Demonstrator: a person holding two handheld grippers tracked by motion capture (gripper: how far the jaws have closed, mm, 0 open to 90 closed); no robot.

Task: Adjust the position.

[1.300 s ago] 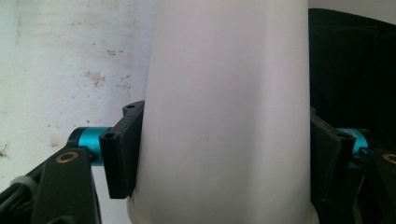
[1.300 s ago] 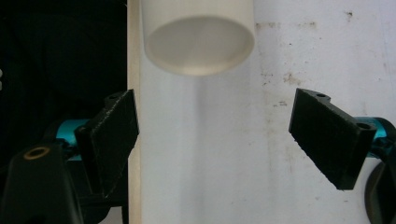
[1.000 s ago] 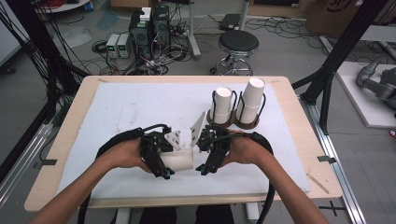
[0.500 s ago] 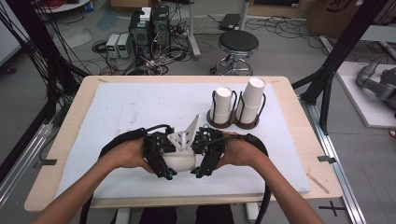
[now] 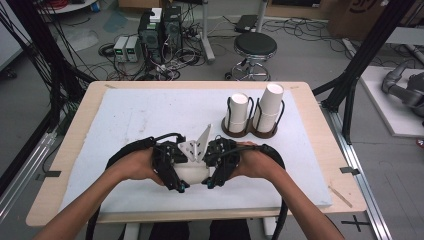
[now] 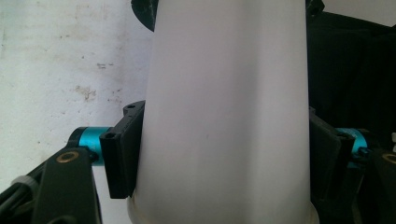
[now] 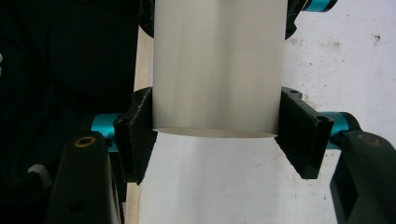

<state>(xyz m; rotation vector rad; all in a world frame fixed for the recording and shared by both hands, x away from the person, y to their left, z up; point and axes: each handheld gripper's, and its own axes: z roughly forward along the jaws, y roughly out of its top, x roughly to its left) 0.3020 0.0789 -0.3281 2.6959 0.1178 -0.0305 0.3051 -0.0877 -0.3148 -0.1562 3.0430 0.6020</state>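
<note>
**Stacked paper cups clamped from both ends**

In the left gripper view, the jaws of the left gripper (image 6: 223,163) are pressed against both sides of a white paper cup (image 6: 224,116), near its rolled rim. In the right gripper view, the jaws of the right gripper (image 7: 217,135) have just been closing and are now pressed flat on the sides of a second white cup (image 7: 217,65), right at its bottom edge; this cup is seen seated inside the first.

The cups are plain, matte and tapered, without print or visible dents. In the high view the nested cups (image 5: 192,172) are held on their side between the two grippers, just above the white mat (image 5: 150,115), at the near middle of the wooden table (image 5: 80,115).

Farther back and to the right, a dark two-ring cup holder (image 5: 252,130) stands on the mat. Each ring carries a white paper cup stack: the left one (image 5: 238,110) is shorter, the right one (image 5: 269,105) taller and slightly tilted.
</note>
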